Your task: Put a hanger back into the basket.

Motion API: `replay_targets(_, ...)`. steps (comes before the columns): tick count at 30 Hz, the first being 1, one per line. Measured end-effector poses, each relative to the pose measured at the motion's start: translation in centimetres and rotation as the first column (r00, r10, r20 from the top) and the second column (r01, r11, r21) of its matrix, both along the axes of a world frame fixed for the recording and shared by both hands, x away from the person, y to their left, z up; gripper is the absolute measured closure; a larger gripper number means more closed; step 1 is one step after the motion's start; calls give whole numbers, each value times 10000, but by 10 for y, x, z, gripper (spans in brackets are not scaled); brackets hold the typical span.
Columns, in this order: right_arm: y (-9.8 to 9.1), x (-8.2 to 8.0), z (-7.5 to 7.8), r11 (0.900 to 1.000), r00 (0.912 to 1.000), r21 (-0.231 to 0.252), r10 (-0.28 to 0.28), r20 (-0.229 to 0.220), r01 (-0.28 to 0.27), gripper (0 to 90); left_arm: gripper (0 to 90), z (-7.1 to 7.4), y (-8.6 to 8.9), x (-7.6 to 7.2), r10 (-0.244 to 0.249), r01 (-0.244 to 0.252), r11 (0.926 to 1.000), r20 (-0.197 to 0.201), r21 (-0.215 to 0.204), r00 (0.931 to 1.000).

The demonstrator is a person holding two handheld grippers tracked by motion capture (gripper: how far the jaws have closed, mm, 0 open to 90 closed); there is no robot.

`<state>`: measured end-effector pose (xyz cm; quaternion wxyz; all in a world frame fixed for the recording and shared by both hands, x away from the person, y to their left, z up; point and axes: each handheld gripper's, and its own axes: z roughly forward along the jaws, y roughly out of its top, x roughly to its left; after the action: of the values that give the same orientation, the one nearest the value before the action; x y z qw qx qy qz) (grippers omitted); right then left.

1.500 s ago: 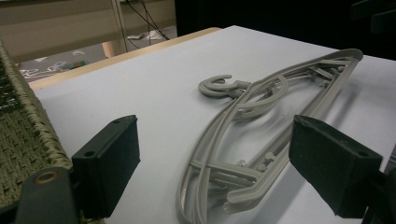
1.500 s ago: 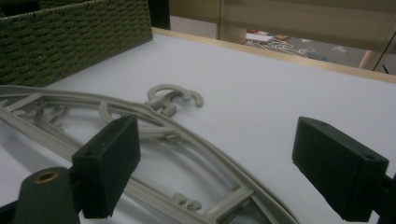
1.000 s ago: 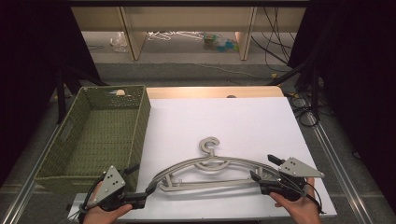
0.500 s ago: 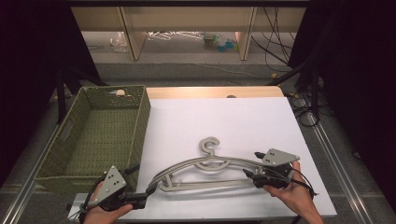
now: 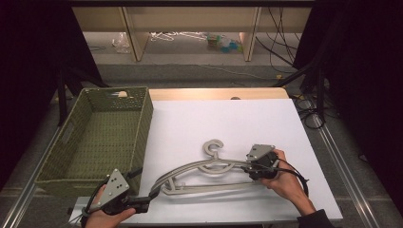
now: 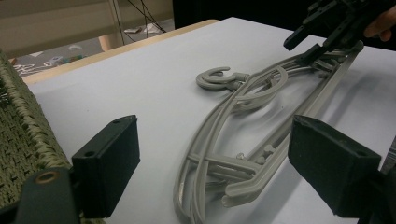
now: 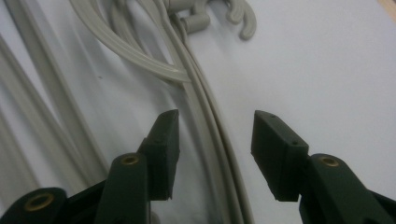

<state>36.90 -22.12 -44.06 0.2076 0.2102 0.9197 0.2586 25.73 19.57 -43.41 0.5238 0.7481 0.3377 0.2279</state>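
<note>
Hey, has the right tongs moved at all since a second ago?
Yes. The right tongs slid left from the paper's right edge, jaws closing around the hanger's arm.

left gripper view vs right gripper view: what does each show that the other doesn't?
Left gripper view: the green woven basket, the hangers' far ends, and the right gripper over the grey hangers, beyond the left gripper with its jaws wide. Right gripper view: close up, a hanger arm runs between its own jaws, pads apart from it; these have just been closing. Both: hooks, white tabletop.

Overhead light brightens the white table against dark surroundings, soft shadows hug the hangers, and the right gripper view's close-up is blurred.
</note>
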Motion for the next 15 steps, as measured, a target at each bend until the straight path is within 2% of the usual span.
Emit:
replay_targets(1,3,2,-1,9998,10000,-209,-9,-57,8,543,165,0,1,1,-112,110,9998,117,160,9999)
replay_targets(2,5,5,-1,9991,10000,-415,-10,19,11,560,166,0,1,1,-151,149,9997,121,168,9998)
replay_targets(6,14,12,-5,9966,9995,-782,254,-164,-267,612,166,0,0,0,-98,98,9999,47,92,9999)
replay_targets(8,19,15,-7,9915,9984,-1193,483,-308,-517,631,167,0,0,1,-115,114,9998,89,167,9999)
replay_targets(15,24,20,-13,9829,9954,-1611,825,-492,-894,715,167,0,0,2,-218,216,9996,105,171,9997)
